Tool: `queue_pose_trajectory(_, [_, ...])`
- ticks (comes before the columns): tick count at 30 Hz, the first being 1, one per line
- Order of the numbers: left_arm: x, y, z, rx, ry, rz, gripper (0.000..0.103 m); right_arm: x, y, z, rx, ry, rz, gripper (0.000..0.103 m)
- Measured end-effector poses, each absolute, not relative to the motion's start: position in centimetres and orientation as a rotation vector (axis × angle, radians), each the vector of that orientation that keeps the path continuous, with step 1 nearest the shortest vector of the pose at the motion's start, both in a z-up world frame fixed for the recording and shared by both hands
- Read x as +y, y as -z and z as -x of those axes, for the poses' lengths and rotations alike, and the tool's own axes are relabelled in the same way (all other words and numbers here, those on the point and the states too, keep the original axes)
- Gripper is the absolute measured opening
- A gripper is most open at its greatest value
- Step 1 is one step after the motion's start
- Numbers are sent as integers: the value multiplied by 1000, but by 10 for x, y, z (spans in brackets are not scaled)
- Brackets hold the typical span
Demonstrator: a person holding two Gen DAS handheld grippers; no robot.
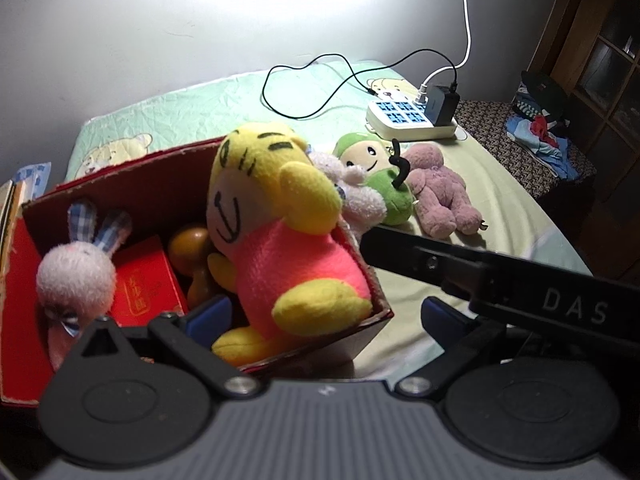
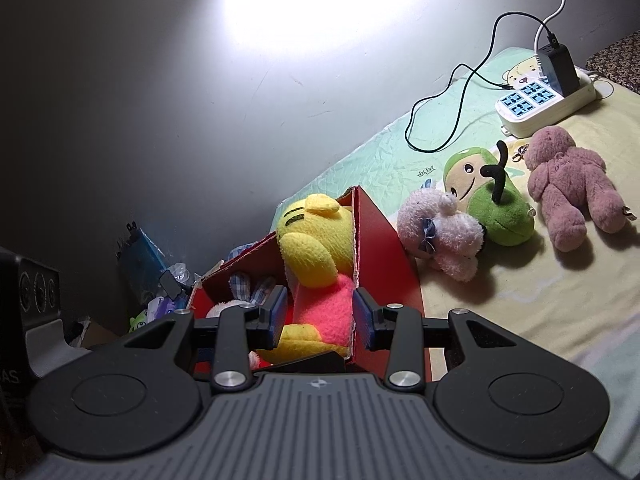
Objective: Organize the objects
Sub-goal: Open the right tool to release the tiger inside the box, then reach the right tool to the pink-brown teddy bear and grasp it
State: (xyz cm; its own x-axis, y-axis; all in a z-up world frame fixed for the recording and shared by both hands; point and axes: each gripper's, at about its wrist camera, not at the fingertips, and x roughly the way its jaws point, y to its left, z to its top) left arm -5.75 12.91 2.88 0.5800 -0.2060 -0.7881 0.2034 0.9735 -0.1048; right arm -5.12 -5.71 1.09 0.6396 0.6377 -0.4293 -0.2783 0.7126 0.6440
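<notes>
A red cardboard box point(image 1: 140, 184) stands on the bed. In it are a yellow tiger plush point(image 1: 280, 248) in pink, a bunny with checked ears point(image 1: 76, 276), a small red packet point(image 1: 148, 284) and a wooden piece point(image 1: 196, 248). My left gripper point(image 1: 324, 310) hangs open over the box's near corner. My right gripper point(image 2: 320, 312) is shut on the tiger plush point(image 2: 316, 240), with the box's right wall point(image 2: 384, 264) also between its pads. One of its fingers point(image 1: 400, 252) shows outside that wall. A pale plush point(image 2: 444, 236), a green one point(image 2: 496, 208) and a pink bear point(image 2: 568, 196) lie on the sheet.
A white power strip point(image 1: 408, 120) with a black charger and trailing cables sits at the back of the bed, close to the wall. Clothes are piled on a patterned seat point(image 1: 536, 128) to the right. Clutter point(image 2: 160, 292) fills the gap left of the box.
</notes>
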Motion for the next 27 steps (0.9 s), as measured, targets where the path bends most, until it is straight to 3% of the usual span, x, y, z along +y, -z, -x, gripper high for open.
queue_pose_trajectory(27, [68, -51, 80, 867, 135, -123, 101, -120, -17, 66, 661, -522, -571, 41])
